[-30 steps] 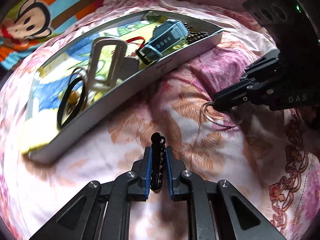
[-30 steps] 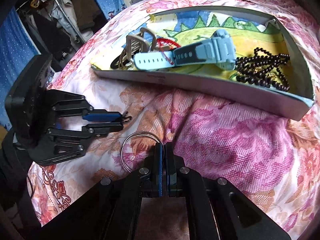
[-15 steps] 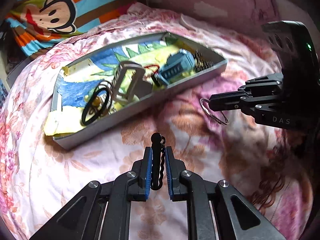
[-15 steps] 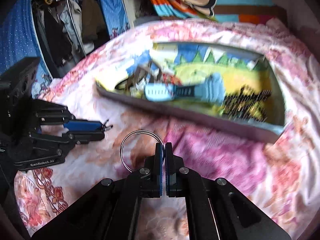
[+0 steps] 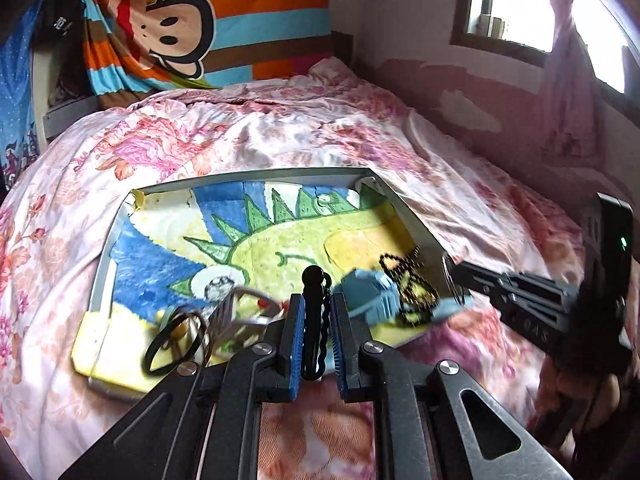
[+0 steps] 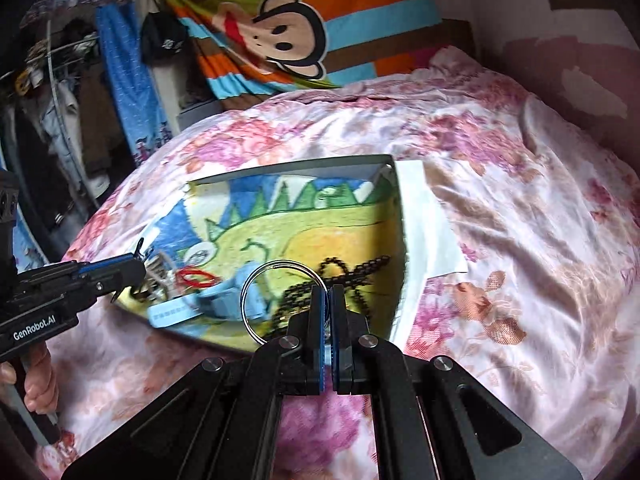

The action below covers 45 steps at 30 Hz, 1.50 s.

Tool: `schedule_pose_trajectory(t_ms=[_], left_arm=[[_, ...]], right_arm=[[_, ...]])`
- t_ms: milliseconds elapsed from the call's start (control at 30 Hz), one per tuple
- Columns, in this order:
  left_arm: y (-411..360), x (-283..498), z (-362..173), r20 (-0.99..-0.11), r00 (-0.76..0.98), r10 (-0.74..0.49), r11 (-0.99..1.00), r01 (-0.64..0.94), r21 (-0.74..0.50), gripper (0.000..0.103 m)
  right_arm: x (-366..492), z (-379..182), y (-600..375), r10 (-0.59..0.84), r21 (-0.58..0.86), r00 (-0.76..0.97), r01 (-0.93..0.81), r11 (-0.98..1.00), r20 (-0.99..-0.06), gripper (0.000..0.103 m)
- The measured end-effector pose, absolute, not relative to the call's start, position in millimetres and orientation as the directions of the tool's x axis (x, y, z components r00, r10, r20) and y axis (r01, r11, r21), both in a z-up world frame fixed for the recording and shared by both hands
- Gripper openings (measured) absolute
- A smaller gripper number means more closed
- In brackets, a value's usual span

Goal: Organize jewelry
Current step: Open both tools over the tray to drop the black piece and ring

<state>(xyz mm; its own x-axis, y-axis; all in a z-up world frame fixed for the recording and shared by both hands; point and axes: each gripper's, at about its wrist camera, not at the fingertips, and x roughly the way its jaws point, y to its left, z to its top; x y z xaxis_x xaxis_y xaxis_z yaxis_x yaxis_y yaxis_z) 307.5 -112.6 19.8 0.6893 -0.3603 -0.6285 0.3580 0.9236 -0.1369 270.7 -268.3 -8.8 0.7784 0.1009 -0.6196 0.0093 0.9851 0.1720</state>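
Note:
My left gripper is shut on a black twisted hair clip and holds it over the near edge of a grey tray lined with a dinosaur drawing. My right gripper is shut on a silver ring and holds it above the tray's near right part. In the tray lie a blue watch, a dark bead necklace, a black hair band, a grey buckle and a red cord. The right gripper shows in the left wrist view, the left one in the right wrist view.
The tray sits on a bed with a pink floral cover. A striped monkey blanket hangs at the head. A wall with a window is on the right. Hanging clothes are on the left.
Both grippers have lifted and moved forward from the bedcover to over the tray, each still holding its item. The views now look further up the bed.

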Motion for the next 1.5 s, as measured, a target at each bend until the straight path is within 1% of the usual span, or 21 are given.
schedule_pose_trajectory(t_ms=[133, 267, 467, 667, 700, 733, 767, 800, 833, 867, 900, 967, 1033, 1100, 1133, 1200, 1300, 1400, 1500], left_arm=[[-130.7, 334.4, 12.8, -0.672, 0.666, -0.323, 0.939, 0.316, -0.138, 0.013], [-135.3, 342.9, 1.4, -0.711, 0.641, -0.289, 0.949, 0.291, -0.122, 0.013], [-130.4, 341.2, -3.1, -0.729, 0.628, -0.273, 0.955, 0.271, -0.123, 0.014], [-124.9, 332.4, 6.9, -0.719, 0.636, -0.279, 0.955, 0.266, -0.135, 0.015], [-124.4, 329.8, 10.2, -0.716, 0.641, -0.277, 0.955, 0.265, -0.133, 0.019], [-123.3, 326.4, 14.1, -0.712, 0.645, -0.276, 0.956, 0.262, -0.133, 0.022], [-121.6, 322.8, 18.1, -0.706, 0.651, -0.28, 0.956, 0.26, -0.139, 0.028], [-119.4, 318.3, 22.6, -0.697, 0.657, -0.286, 0.955, 0.258, -0.148, 0.035], [-116.9, 314.0, 27.3, -0.689, 0.665, -0.288, 0.955, 0.254, -0.154, 0.041], [-114.3, 309.0, 32.1, -0.678, 0.677, -0.285, 0.957, 0.245, -0.157, 0.055], [-111.4, 303.8, 37.0, -0.666, 0.691, -0.281, 0.959, 0.235, -0.161, 0.066], [-103.1, 290.0, 48.9, -0.63, 0.723, -0.284, 0.959, 0.224, -0.175, 0.07], [-95.0, 276.7, 58.9, -0.611, 0.739, -0.285, 0.959, 0.215, -0.186, 0.077], [-86.8, 259.1, 68.7, -0.575, 0.771, -0.275, 0.961, 0.198, -0.194, 0.089], [-82.7, 249.5, 73.6, -0.552, 0.789, -0.268, 0.962, 0.191, -0.194, 0.091], [-75.9, 228.7, 81.3, -0.504, 0.826, -0.251, 0.966, 0.178, -0.189, 0.1], [-68.4, 196.6, 89.0, -0.435, 0.873, -0.22, 0.973, 0.163, -0.165, 0.103], [-63.8, 168.6, 90.0, -0.391, 0.898, -0.201, 0.978, 0.162, -0.131, 0.103], [-61.3, 144.5, 86.8, -0.373, 0.911, -0.177, 0.984, 0.156, -0.087, 0.103]], right_arm=[[282.4, -19.1, -270.2, 0.089, 0.162, 0.763, 0.021, 0.987, -0.64, 0.003], [284.0, -26.0, -270.5, 0.089, 0.159, 0.752, 0.021, 0.987, -0.653, 0.003], [279.2, -24.9, -272.7, 0.096, 0.169, 0.754, 0.02, 0.985, -0.65, 0.003], [267.9, -15.8, -275.5, 0.081, 0.154, 0.774, 0.022, 0.988, -0.629, 0.004], [264.2, -12.8, -276.2, 0.076, 0.15, 0.779, 0.023, 0.988, -0.623, 0.009], [259.9, -9.5, -276.3, 0.071, 0.147, 0.786, 0.026, 0.989, -0.614, 0.021], [254.3, -5.5, -276.5, 0.067, 0.145, 0.798, 0.025, 0.989, -0.599, 0.028], [248.6, -1.3, -276.4, 0.068, 0.145, 0.81, 0.021, 0.989, -0.582, 0.043], [243.5, 3.2, -275.5, 0.067, 0.14, 0.819, 0.016, 0.99, -0.569, 0.047], [239.3, 7.3, -275.5, 0.063, 0.133, 0.824, 0.015, 0.991, -0.563, 0.047], [233.8, 11.8, -274.9, 0.059, 0.127, 0.83, 0.014, 0.992, -0.554, 0.047], [221.0, 21.3, -274.2, 0.049, 0.118, 0.85, 0.016, 0.993, -0.524, 0.049], [207.3, 30.0, -274.7, 0.042, 0.116, 0.873, 0.017, 0.993, -0.486, 0.063], [190.9, 38.8, -274.3, 0.038, 0.122, 0.894, 0.019, 0.992, -0.446, 0.07], [182.5, 42.5, -273.9, 0.041, 0.13, 0.903, 0.016, 0.991, -0.427, 0.074], [167.6, 48.9, -271.7, 0.045, 0.143, 0.918, 0.013, 0.99, -0.395, 0.08], [141.6, 56.8, -263.8, 0.049, 0.15, 0.937, 0.003, 0.989, -0.345, 0.092], [115.8, 62.4, -252.8, 0.05, 0.135, 0.952, -0.009, 0.991, -0.301, 0.095], [93.3, 65.9, -242.7, 0.048, 0.125, 0.962, -0.015, 0.992, -0.268, 0.102]])
